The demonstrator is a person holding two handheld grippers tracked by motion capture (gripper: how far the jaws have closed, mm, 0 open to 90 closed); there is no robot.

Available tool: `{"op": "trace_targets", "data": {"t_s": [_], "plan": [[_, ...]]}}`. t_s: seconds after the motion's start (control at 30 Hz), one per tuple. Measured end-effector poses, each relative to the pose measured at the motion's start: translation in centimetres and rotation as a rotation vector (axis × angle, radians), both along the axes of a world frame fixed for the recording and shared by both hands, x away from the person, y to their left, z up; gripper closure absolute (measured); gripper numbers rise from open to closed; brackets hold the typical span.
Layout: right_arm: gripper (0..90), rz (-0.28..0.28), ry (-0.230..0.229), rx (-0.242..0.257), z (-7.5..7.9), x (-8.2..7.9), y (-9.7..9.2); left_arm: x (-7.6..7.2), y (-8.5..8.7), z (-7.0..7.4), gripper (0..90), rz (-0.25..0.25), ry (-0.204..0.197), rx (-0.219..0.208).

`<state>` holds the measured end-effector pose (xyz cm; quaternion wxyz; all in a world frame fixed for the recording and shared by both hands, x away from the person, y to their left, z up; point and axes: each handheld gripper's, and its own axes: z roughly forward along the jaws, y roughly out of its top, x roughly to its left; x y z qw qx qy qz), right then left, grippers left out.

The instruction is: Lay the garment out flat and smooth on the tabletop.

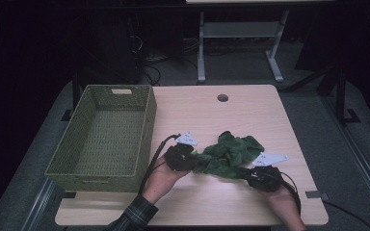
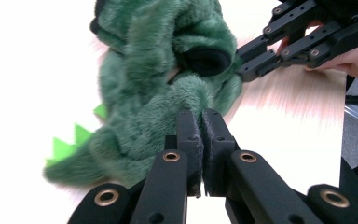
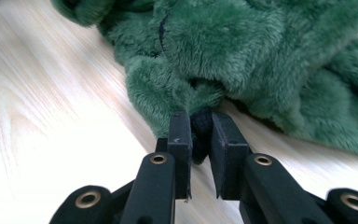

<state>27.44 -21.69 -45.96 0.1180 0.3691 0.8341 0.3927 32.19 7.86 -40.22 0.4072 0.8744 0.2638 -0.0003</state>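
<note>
A crumpled green plush garment (image 1: 231, 153) with light green spikes (image 2: 67, 142) lies on the wooden table (image 1: 207, 202), right of centre. My left gripper (image 1: 195, 161) is at its left end, shut on a fold of the fur (image 2: 203, 121). At the garment's lower right edge, my right gripper (image 1: 244, 172) pinches a dark cuff with its jaws (image 3: 200, 123). The left gripper view has the right gripper (image 2: 247, 65) at the garment's far side. Green fur (image 3: 261, 51) spreads beyond the jaws in the right gripper view.
A woven green basket (image 1: 147, 130) stands on the table's left part, close to my left hand. There is a round cable hole (image 1: 222, 97) near the table's far edge. Bare wood lies in front of the garment and to its right.
</note>
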Motion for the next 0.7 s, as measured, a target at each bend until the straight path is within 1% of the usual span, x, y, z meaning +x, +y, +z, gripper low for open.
{"op": "trace_targets", "data": {"t_s": [0.13,0.23,0.27,0.33,0.43,0.5,0.57,0.6,0.67,0.7], "plan": [[79.4,-0.007,-0.01,-0.008,0.3,-0.3,-1.2,-0.2,0.9,0.1,87.5,0.016,0.0,-0.002],[79.5,-0.028,-0.008,0.0,0.6,-0.6,-2.2,-0.5,1.4,-0.1,87.5,0.02,0.006,0.001],[79.5,-0.034,-0.007,-0.005,0.7,-0.8,-2.5,-0.6,1.6,-0.2,87.5,0.022,0.004,0.005],[79.5,-0.046,-0.005,-0.014,0.8,-1.0,-3.0,-0.9,1.9,-0.4,87.6,0.026,0.012,0.008],[79.5,-0.06,-0.002,-0.033,0.8,-1.4,-3.6,-1.4,2.3,-1.2,87.6,0.027,0.031,0.026],[79.5,-0.065,0.004,-0.048,0.8,-1.6,-4.0,-1.6,2.6,-1.8,87.7,0.029,0.052,0.05],[79.5,-0.074,0.013,-0.049,0.7,-1.8,-4.3,-1.8,3.0,-2.6,87.7,0.029,0.07,0.075],[79.5,-0.075,0.021,-0.053,0.7,-1.9,-4.5,-1.9,3.0,-2.8,87.5,0.038,0.08,0.074],[78.8,-0.074,0.028,-0.056,0.5,-2.0,-4.7,-2.0,3.2,-3.0,85.6,0.047,0.075,0.088],[76.9,-0.075,0.027,-0.056,0.5,-2.0,-4.7,-1.9,3.3,-2.9,83.8,0.044,0.066,0.093]]}}
